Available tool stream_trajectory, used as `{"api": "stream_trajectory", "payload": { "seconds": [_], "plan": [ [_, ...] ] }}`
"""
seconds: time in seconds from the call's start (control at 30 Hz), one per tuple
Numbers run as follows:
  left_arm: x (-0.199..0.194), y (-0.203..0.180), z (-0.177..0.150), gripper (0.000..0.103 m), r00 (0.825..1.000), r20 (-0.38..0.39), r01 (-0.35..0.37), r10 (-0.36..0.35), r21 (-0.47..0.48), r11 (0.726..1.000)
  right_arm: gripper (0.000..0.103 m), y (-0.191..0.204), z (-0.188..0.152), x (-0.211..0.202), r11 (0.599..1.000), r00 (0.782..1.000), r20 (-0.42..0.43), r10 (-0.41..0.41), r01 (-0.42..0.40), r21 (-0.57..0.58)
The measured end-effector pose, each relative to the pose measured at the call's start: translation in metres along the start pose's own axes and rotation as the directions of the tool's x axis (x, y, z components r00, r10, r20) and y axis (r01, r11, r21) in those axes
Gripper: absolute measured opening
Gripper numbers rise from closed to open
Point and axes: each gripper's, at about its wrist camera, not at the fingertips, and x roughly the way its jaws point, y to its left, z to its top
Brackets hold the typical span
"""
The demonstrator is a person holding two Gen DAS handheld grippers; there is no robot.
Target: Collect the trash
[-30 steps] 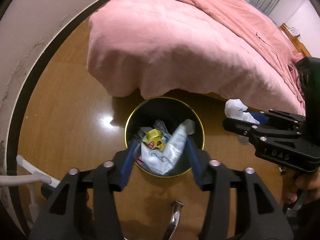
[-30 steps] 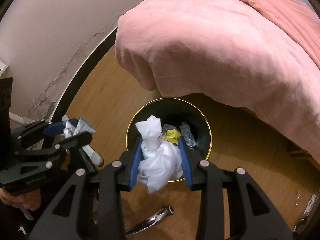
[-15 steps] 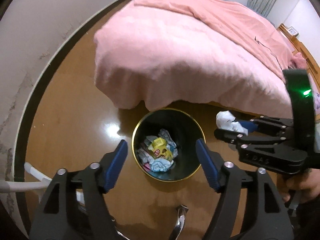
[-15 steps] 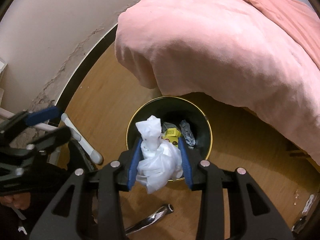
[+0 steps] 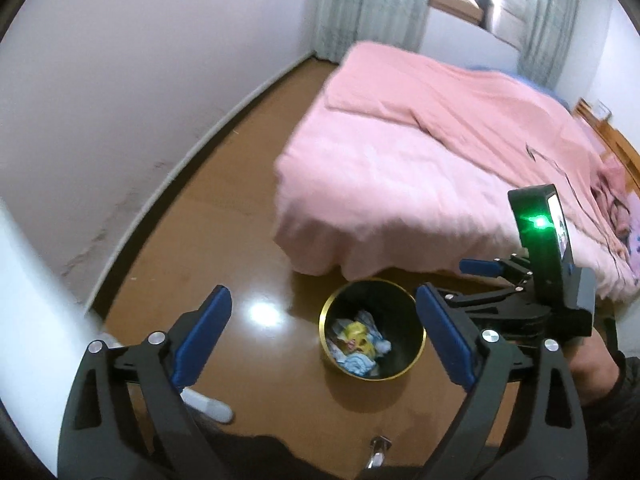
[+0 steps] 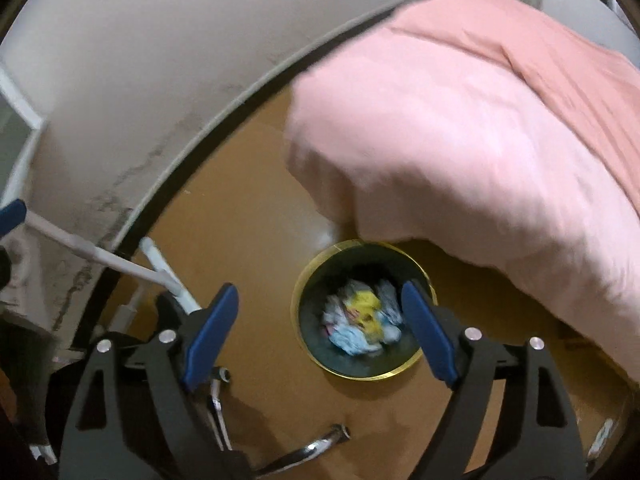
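Note:
A round black bin with a gold rim (image 5: 412, 356) (image 6: 308, 356) stands on the wooden floor by the bed corner. Crumpled trash (image 5: 358, 346) (image 6: 362, 322), white, blue and yellow wrappers, lies inside it. My left gripper (image 5: 324, 336) is open and empty, held high above the bin. My right gripper (image 6: 320, 332) is open and empty, also above the bin. The right gripper also shows in the left wrist view (image 5: 492, 280), at the right with a green light on its body.
A bed with a pink duvet (image 5: 440, 160) (image 6: 480, 120) fills the right and back. A white wall with dark skirting (image 6: 160, 200) runs on the left. White frame legs (image 6: 160, 264) and a chrome chair leg (image 6: 320, 440) stand near me.
The left gripper let its packet fall into the bin, then the right gripper let go of the white bag. Both grippers have opened wide and risen away from the bin.

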Motion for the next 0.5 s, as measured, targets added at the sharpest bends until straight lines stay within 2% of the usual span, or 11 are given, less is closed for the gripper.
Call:
{"api": "stream_trajectory", "payload": {
  "seconds": [0.1,0.17,0.23,0.3,0.37,0.4,0.47,0.5],
  "plan": [
    [-0.059,0.035,-0.006,0.092,0.994,0.033,-0.102,0.104,-0.040,0.994,0.086,0.049,0.016,-0.032,0.995,0.997,0.057,0.043,-0.037,-0.088],
    [-0.092,0.061,-0.015,0.093,0.988,0.055,-0.142,0.147,-0.089,0.986,0.087,0.087,0.024,-0.052,0.984,0.991,0.095,0.093,-0.077,-0.159],
    [-0.136,0.099,-0.034,0.093,0.971,0.070,-0.215,0.229,-0.166,0.962,0.087,0.131,0.030,-0.069,0.963,0.980,0.117,0.158,-0.127,-0.238],
    [-0.176,0.134,-0.058,0.093,0.941,0.071,-0.306,0.331,-0.240,0.921,0.087,0.186,0.033,-0.085,0.923,0.962,0.123,0.245,-0.192,-0.333],
    [-0.214,0.167,-0.086,0.093,0.899,0.054,-0.398,0.435,-0.314,0.862,0.087,0.236,0.031,-0.097,0.876,0.942,0.115,0.315,-0.242,-0.418],
    [-0.240,0.188,-0.108,0.093,0.864,0.031,-0.460,0.503,-0.362,0.811,0.088,0.263,0.028,-0.103,0.845,0.932,0.105,0.348,-0.263,-0.465],
    [-0.270,0.210,-0.135,0.093,0.811,-0.006,-0.534,0.585,-0.417,0.736,0.088,0.312,0.020,-0.112,0.782,0.910,0.078,0.407,-0.303,-0.544],
    [-0.288,0.222,-0.153,0.093,0.778,-0.031,-0.572,0.628,-0.448,0.687,0.088,0.335,0.015,-0.116,0.749,0.898,0.061,0.436,-0.324,-0.578]
  ]
}}
